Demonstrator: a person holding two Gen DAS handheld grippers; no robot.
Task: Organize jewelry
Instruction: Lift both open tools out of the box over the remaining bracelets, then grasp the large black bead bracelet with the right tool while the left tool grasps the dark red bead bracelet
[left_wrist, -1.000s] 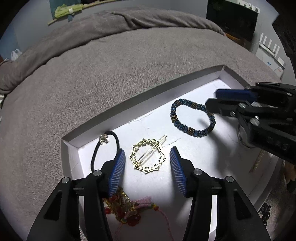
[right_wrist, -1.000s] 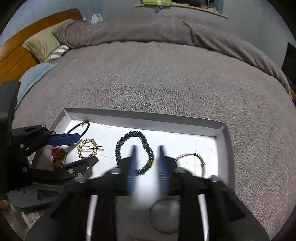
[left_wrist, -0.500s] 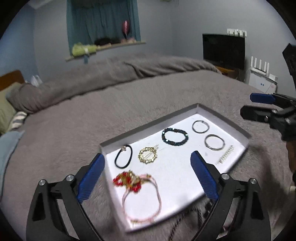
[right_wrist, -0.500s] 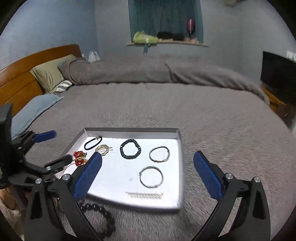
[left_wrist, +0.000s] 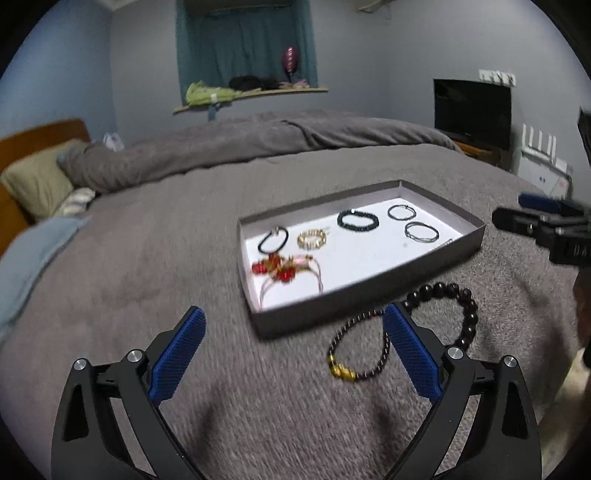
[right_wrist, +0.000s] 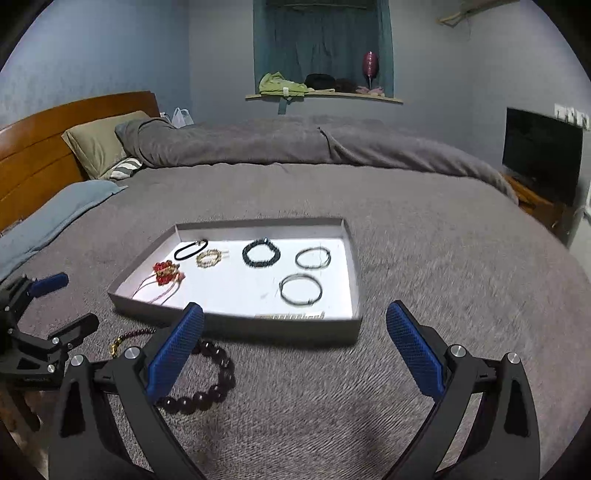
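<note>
Lying on the grey bed (right_wrist: 424, 240), just outside the near wall of the tray (right_wrist: 236, 326), are the two pieces not yet put away: a bracelet of large dark beads (left_wrist: 461, 306) and a thinner beaded bracelet with a gold charm (left_wrist: 343, 369), the two overlapping. Both look light and floppy, strung loosely, so they should sag and swing when lifted; the round beads may slip between flat pads. My judgement is to pinch across one strand of the loop rather than try to span it, and to lift slowly so the other bracelet is not dragged along.

The left gripper (left_wrist: 293, 352) and the right gripper (right_wrist: 293, 347) both have their jaws spread wide with nothing between them.

Inside the tray I count seven things: one black hair tie (right_wrist: 190, 249), one gold hair clip (right_wrist: 209, 257), one dark beaded bracelet (right_wrist: 261, 253), two thin metal bangles (right_wrist: 301, 290), one red-and-pink tasselled charm (right_wrist: 164, 273), and one comb-like clip (right_wrist: 290, 316) by the near wall.
</note>
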